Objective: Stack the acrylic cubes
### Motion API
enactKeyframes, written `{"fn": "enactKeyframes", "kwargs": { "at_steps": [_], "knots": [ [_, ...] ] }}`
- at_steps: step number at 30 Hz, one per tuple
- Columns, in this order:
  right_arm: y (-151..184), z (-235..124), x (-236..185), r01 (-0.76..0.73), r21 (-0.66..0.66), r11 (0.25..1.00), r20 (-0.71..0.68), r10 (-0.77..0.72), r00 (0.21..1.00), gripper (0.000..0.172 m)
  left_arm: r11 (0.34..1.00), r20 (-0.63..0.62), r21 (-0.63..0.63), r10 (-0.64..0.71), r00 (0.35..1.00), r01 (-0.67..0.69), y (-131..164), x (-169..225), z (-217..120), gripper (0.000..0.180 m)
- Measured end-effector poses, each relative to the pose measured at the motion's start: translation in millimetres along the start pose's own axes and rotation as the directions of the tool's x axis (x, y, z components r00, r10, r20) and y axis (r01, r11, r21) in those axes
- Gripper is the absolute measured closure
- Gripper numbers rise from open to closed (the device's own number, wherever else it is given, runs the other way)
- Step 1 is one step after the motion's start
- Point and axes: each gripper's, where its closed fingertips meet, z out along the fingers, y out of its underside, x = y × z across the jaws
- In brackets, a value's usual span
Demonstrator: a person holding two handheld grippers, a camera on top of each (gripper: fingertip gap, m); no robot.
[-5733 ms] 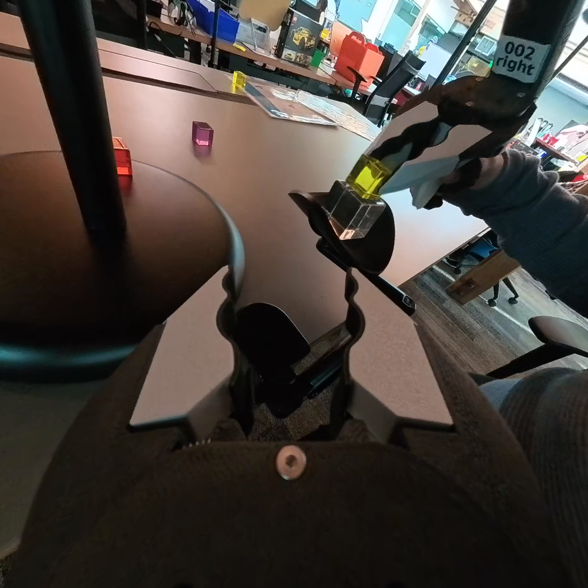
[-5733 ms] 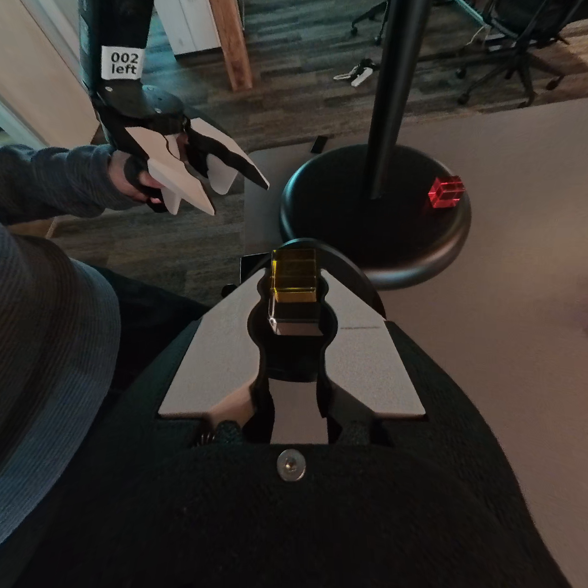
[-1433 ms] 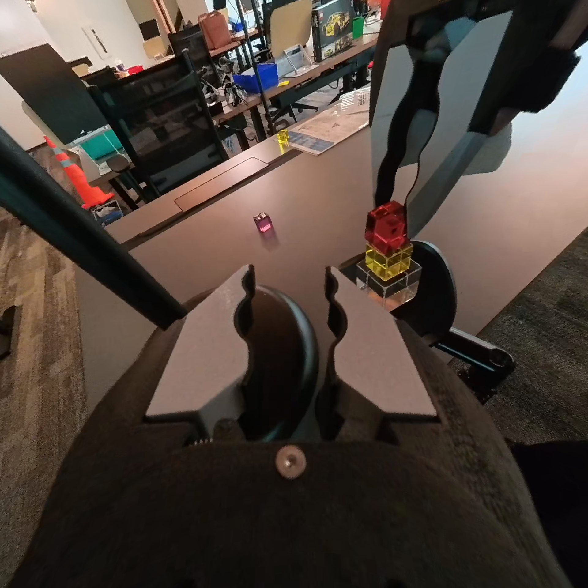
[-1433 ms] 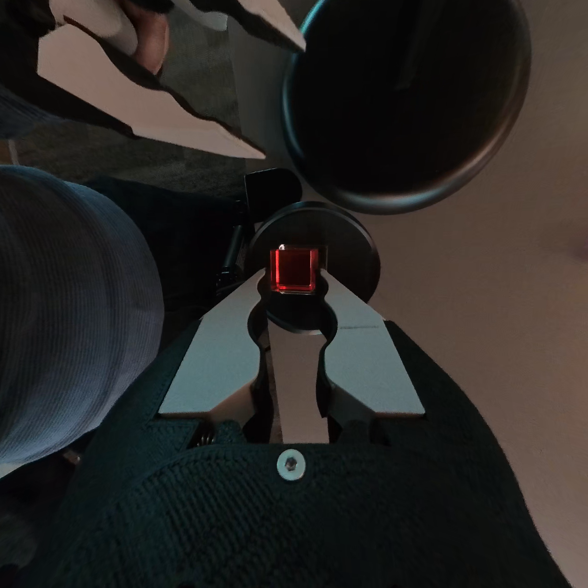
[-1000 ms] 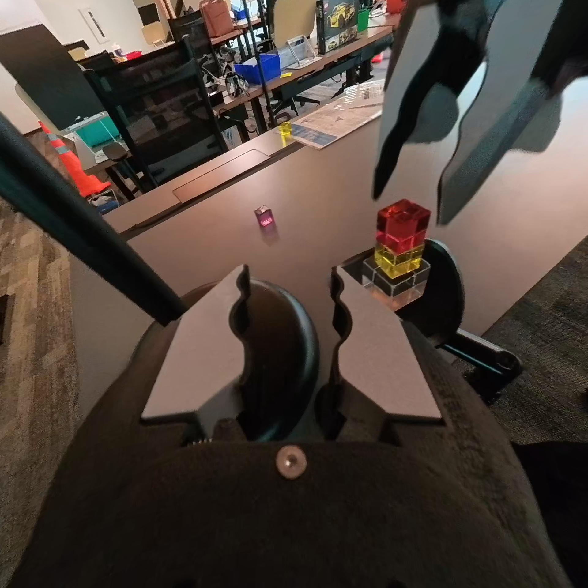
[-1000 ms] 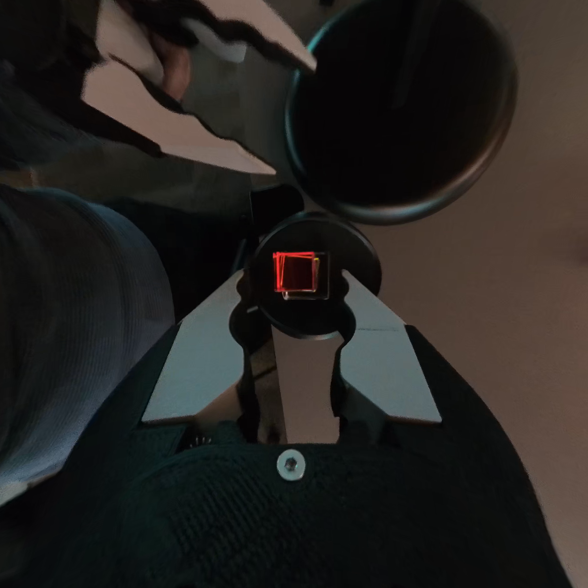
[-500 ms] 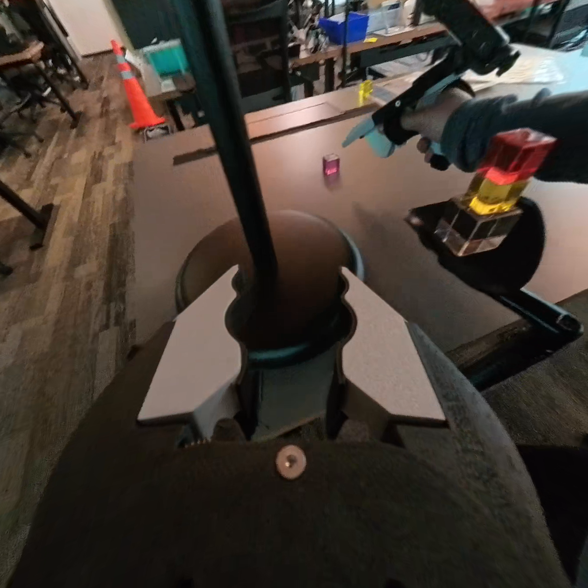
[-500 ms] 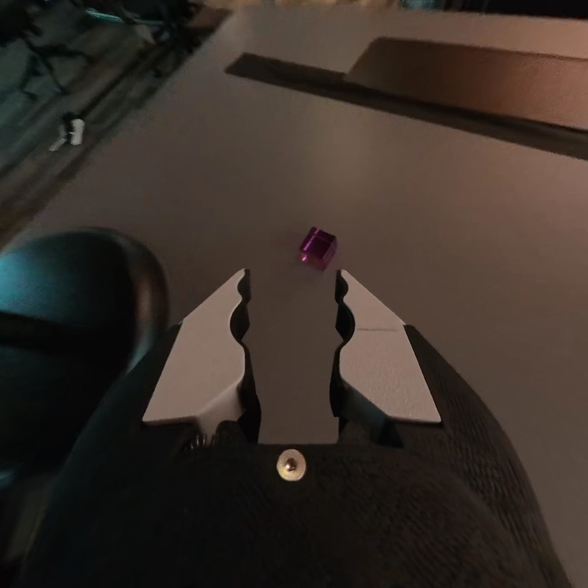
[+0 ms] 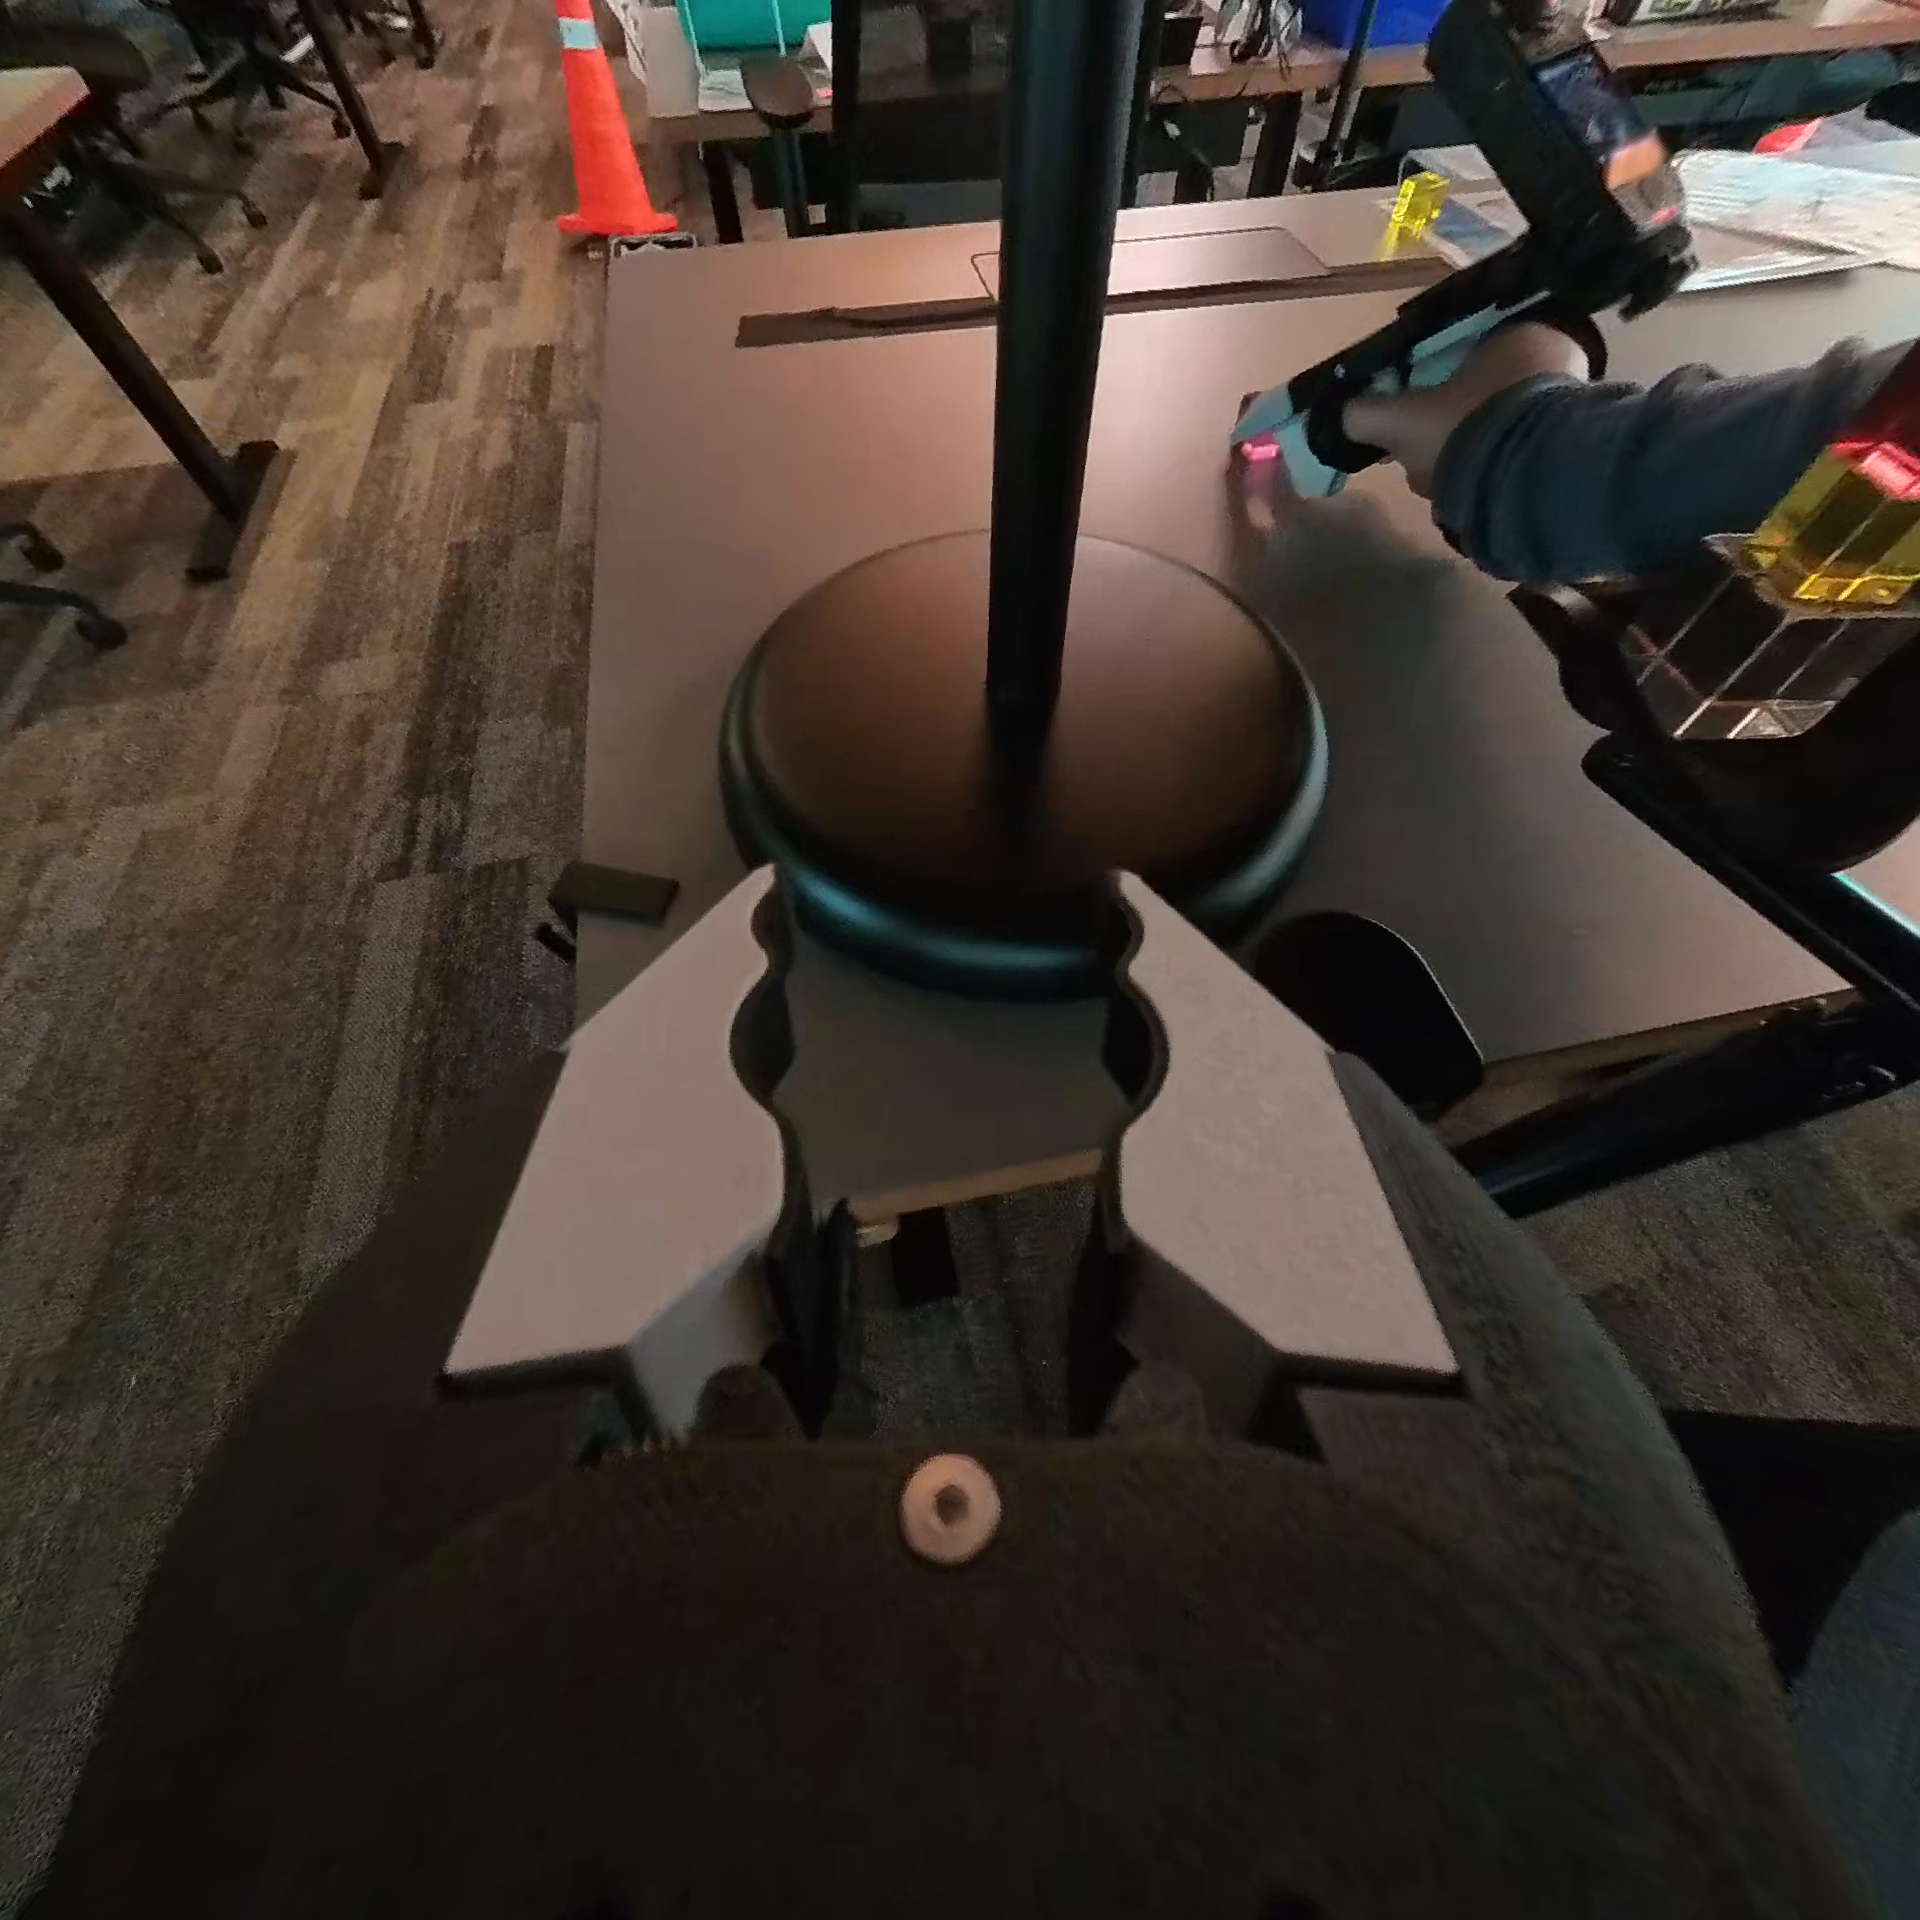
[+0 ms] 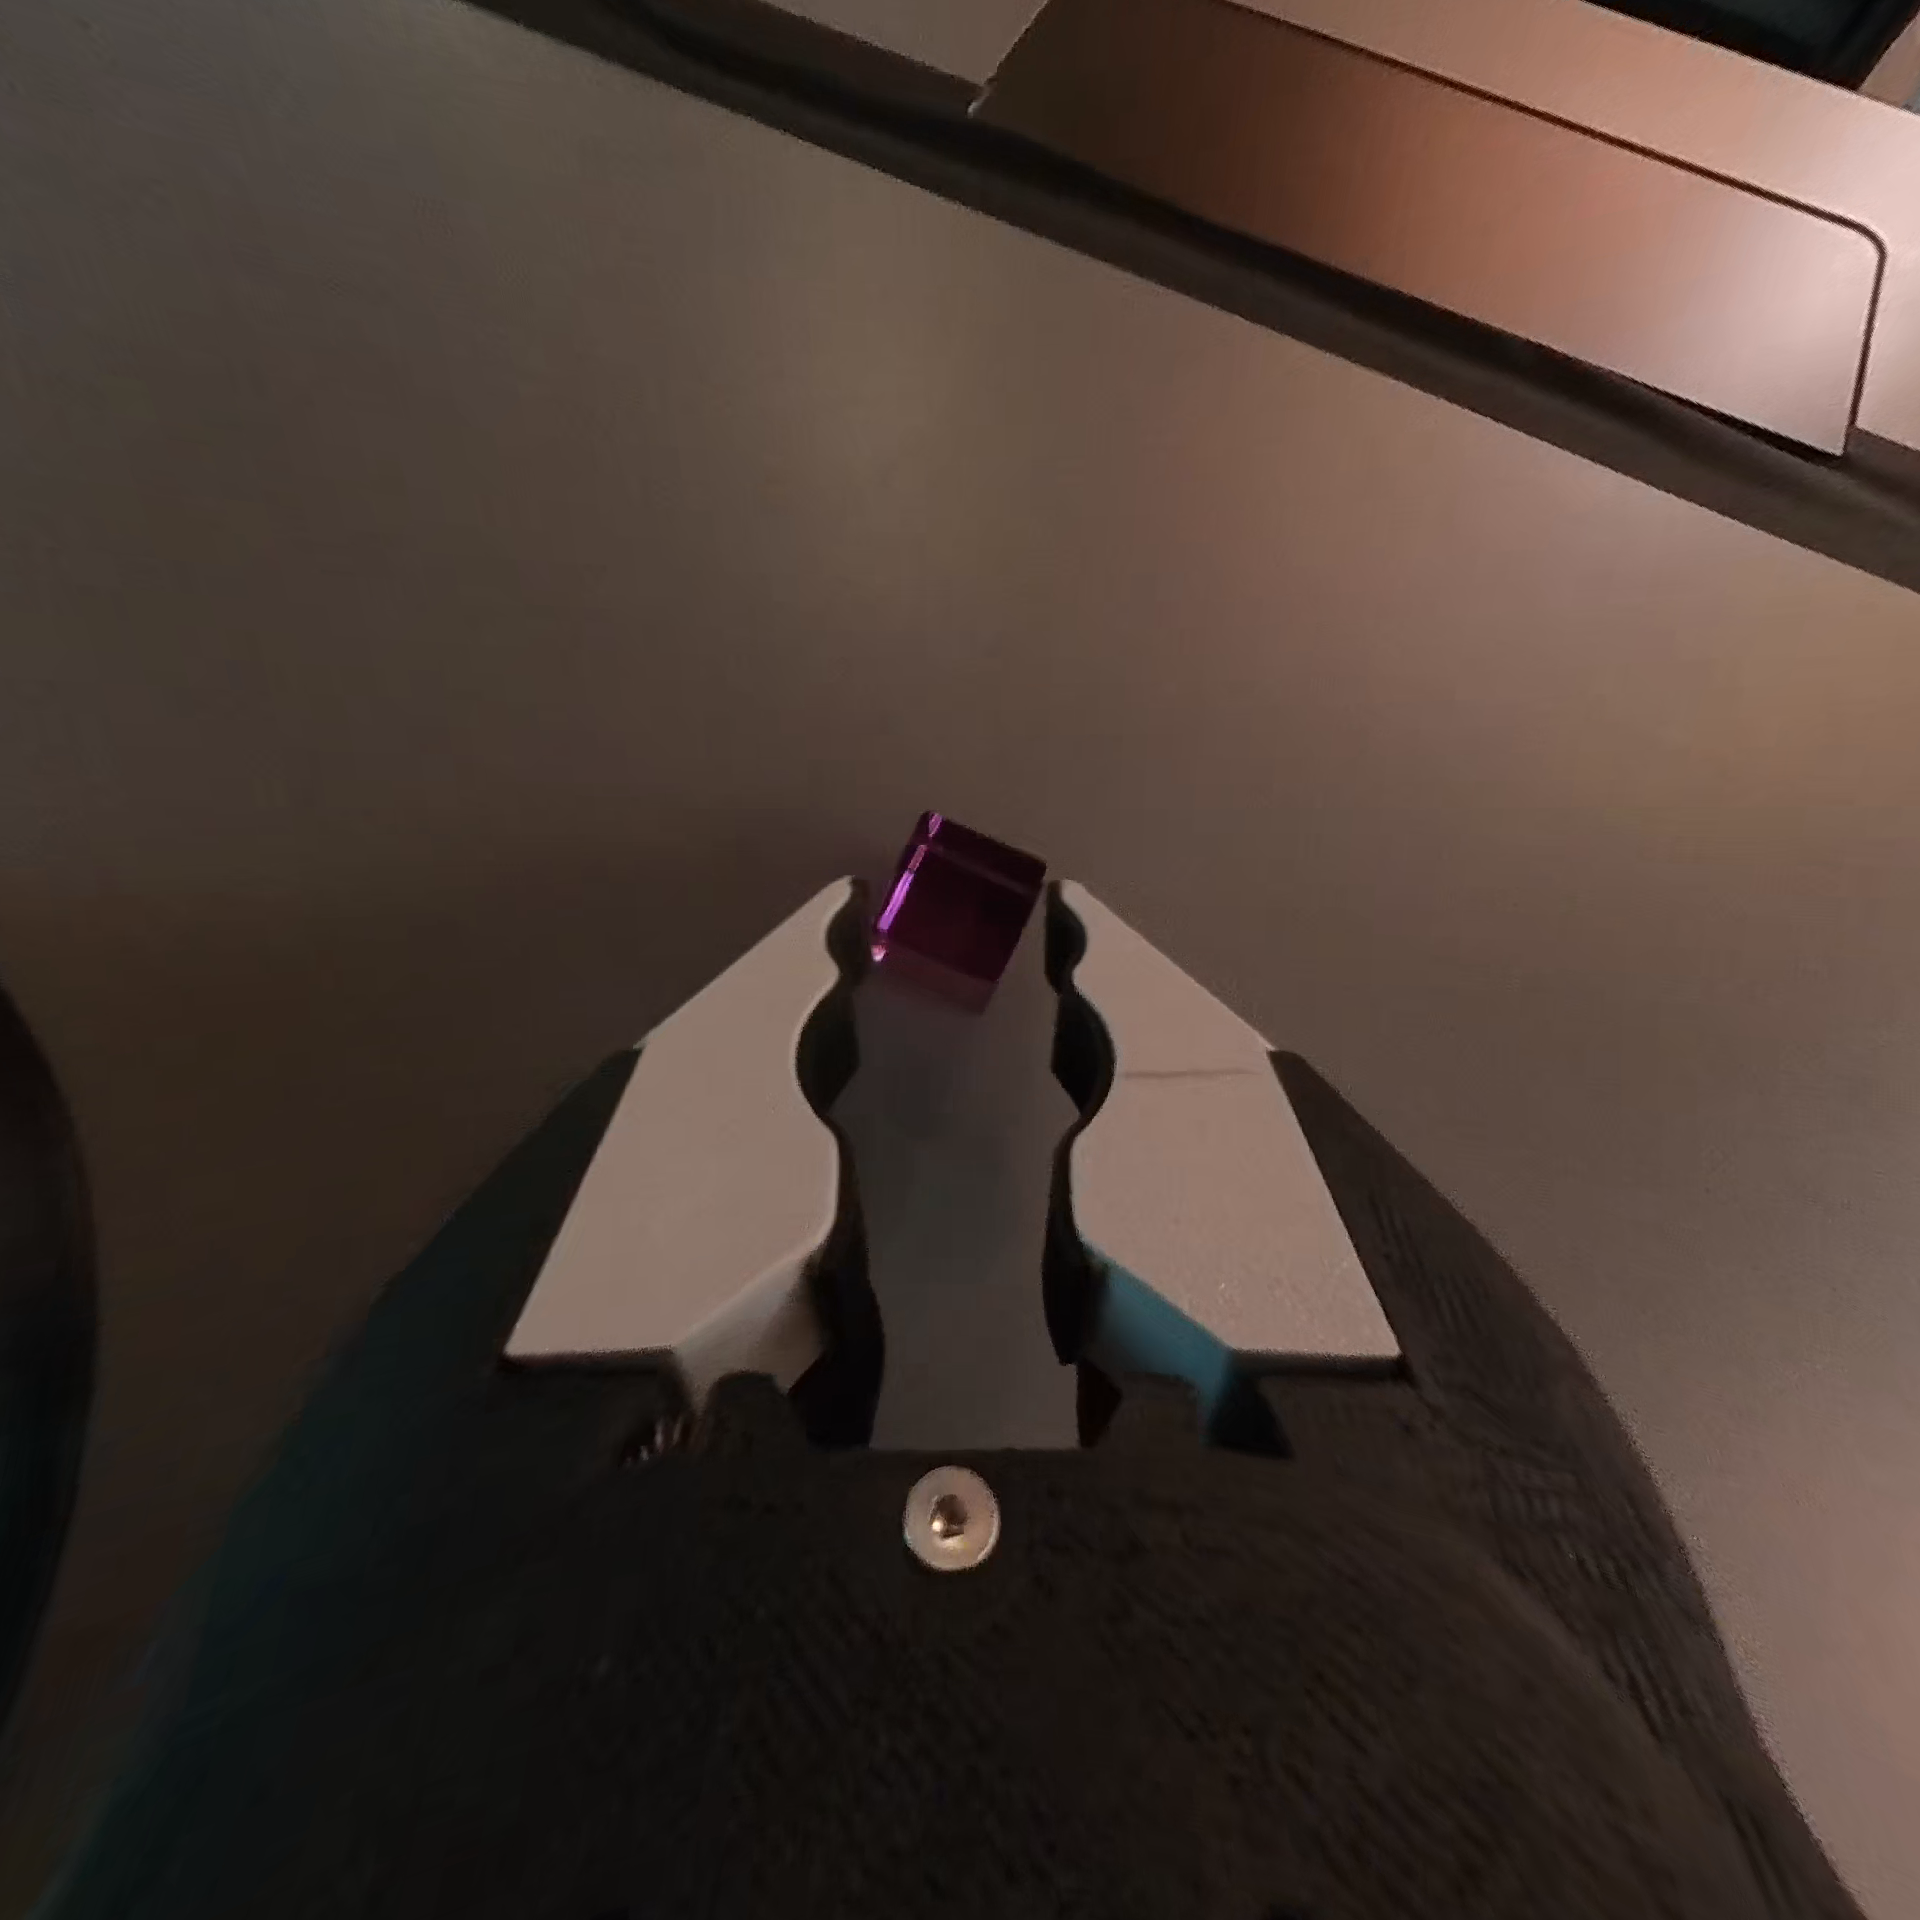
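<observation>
In the right wrist view a purple cube point(image 10: 956, 920) lies on the brown table point(image 10: 520, 520), turned at an angle between my right gripper's point(image 10: 951, 888) fingertips. A thin dark gap shows at each side, so the pads bracket it without pressing. The left wrist view shows that gripper point(image 9: 1262, 431) far right at the glowing purple cube point(image 9: 1262, 449). My left gripper point(image 9: 948, 883) is open and empty over the table's near edge, just before the round black stand base point(image 9: 1023, 727). At the right edge a red cube point(image 9: 1881, 436) sits on a yellow cube point(image 9: 1839, 551) on a clear cube point(image 9: 1745, 665).
A black pole point(image 9: 1039, 312) rises from the stand base. The cube stack rests on a black round platform point(image 9: 1714, 800) on an arm off the table edge. A small yellow cube point(image 9: 1418, 203) stands at the far edge. An orange cone point(image 9: 608, 135) stands on the floor.
My right gripper let go of the red cube on the stack, swung to the purple cube and narrowed its jaws around it. My left gripper turned toward the stand base, still open.
</observation>
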Motion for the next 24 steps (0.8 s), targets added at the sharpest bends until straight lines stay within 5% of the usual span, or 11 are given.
{"fn": "enactKeyframes", "kwargs": {
  "at_steps": [6, 11, 14, 19, 24],
  "knots": [
    [-3.2, -24.0, 0.6, 0.030, 0.055, 0.998, 0.043, -0.032, 0.999, 0.147, 0.999, -0.026, 0.001, 0.040, 0.999, -0.040, -3.7, 9.1, 1.8, 0.123],
    [-26.5, -105.3, -23.5, 0.020, 0.215, 0.976, 0.274, -0.081, 0.958, 0.147, 0.998, -0.067, 0.032, 0.052, 0.996, -0.050, -12.2, 20.1, 5.1, 0.123],
    [-33.8, -180.4, -54.7, 0.033, 0.281, 0.959, 0.475, -0.169, 0.864, 0.147, 0.997, -0.095, 0.051, 0.062, 0.994, -0.058, -16.0, 29.6, 7.0, 0.123],
    [-7.9, -304.5, -117.1, 0.188, 0.352, 0.917, 0.741, -0.396, 0.543, 0.147, 0.994, -0.131, 0.065, 0.091, 0.987, -0.083, -17.7, 45.0, 8.2, 0.123],
    [21.6, -343.5, -137.3, 0.320, 0.338, 0.885, 0.789, -0.452, 0.416, 0.147, 0.993, -0.159, 0.076, 0.105, 0.982, -0.094, -16.0, 54.4, 6.8, 0.123]
  ]
}}
